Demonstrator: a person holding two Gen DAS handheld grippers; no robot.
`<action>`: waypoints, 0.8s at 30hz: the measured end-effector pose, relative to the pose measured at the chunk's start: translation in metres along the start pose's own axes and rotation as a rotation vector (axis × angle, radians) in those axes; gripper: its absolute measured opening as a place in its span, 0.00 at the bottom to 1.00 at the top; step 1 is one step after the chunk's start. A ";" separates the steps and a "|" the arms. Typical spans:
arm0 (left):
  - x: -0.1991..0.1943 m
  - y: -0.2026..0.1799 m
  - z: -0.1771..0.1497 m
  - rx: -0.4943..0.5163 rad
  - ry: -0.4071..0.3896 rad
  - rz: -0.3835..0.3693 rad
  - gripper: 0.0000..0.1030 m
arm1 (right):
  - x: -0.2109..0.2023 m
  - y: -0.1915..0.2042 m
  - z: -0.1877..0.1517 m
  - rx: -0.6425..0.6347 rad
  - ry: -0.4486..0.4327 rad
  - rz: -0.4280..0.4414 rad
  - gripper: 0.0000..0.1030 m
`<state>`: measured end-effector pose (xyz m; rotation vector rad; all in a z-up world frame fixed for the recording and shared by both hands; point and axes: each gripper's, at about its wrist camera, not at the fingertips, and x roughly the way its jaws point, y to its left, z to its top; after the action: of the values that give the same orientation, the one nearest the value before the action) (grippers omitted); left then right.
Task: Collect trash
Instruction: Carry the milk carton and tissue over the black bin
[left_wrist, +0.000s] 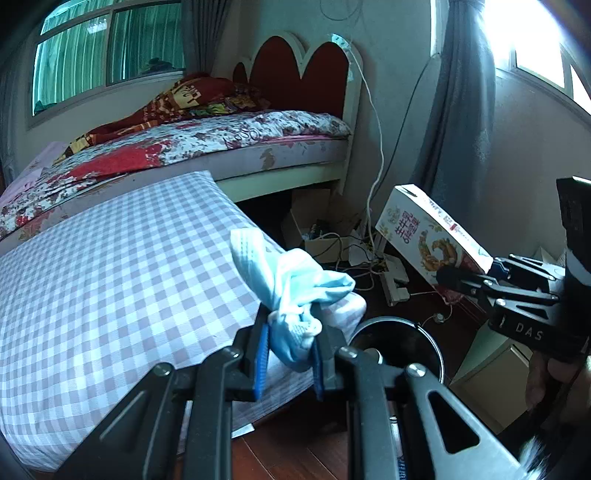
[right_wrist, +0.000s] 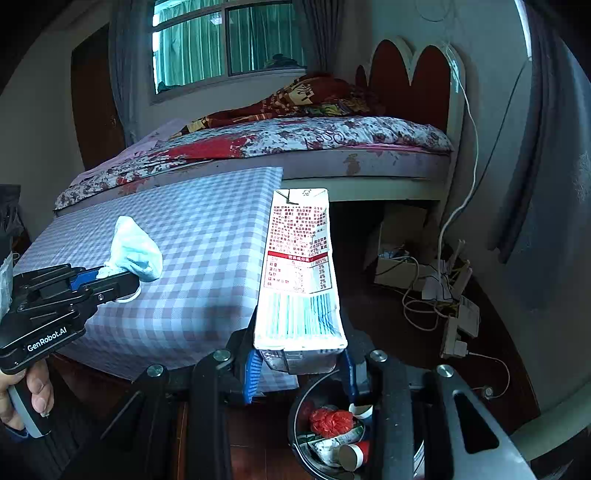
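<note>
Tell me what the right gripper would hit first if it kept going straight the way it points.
Probably the round black trash bin just below the right gripper, whose jaws grip the white milk carton; the checked table corner is close, and depth is unclear.

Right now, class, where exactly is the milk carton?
The milk carton is clamped in the right gripper, standing up from its jaws just above the open trash bin, right of the checked table.

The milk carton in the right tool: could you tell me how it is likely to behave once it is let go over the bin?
The milk carton keeps straight edges in the right tool, so it is probably stiff. It looks light, perhaps empty. Being long, it may lean across the rim of the bin.
</note>
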<state>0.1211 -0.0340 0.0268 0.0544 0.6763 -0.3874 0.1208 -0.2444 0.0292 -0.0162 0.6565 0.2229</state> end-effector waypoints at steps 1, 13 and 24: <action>0.003 -0.005 -0.001 0.007 0.005 -0.011 0.20 | -0.001 -0.005 -0.004 0.008 0.006 -0.009 0.36; 0.041 -0.066 -0.015 0.069 0.079 -0.140 0.20 | -0.006 -0.049 -0.044 0.058 0.061 -0.110 0.36; 0.076 -0.102 -0.034 0.108 0.164 -0.207 0.20 | 0.004 -0.076 -0.074 0.087 0.137 -0.142 0.36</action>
<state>0.1177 -0.1475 -0.0390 0.1206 0.8256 -0.6235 0.0954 -0.3243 -0.0363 0.0051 0.7975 0.0562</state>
